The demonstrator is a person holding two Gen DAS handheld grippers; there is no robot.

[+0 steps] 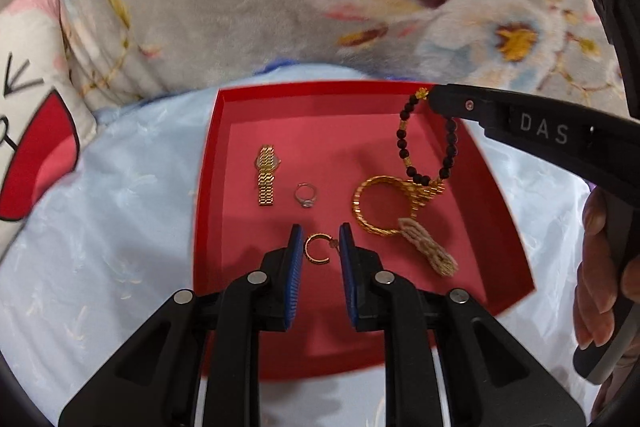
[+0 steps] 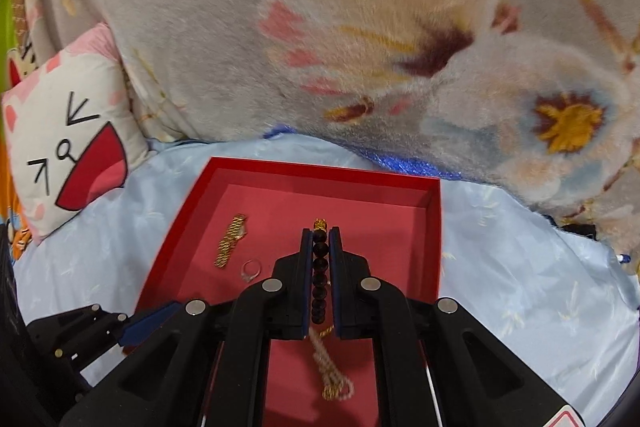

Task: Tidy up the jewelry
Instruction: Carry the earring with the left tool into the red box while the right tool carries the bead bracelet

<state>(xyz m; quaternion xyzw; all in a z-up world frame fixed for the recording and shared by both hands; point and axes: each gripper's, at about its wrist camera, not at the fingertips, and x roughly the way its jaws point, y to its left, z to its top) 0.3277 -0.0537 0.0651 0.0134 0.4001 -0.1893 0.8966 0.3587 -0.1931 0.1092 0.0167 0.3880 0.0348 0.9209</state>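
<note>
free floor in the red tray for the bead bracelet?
Bare floor runs along the far wall of the red tray, beyond the gold watch and ring. Crowded right side: gold bangle and pearl strand touch. The left claw flanks the hoop earring; the right claw holds the bead bracelet.

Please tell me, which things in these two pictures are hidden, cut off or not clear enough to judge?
- Left wrist view: the right tool tips are hidden behind its own body, so its grip on the bead bracelet is unseen.
- Left wrist view: whether the left tool touches the hoop earring cannot be told.
- Right wrist view: the gold bangle is hidden under the tool.
- Both views: the watch dial is too small to read.
</note>
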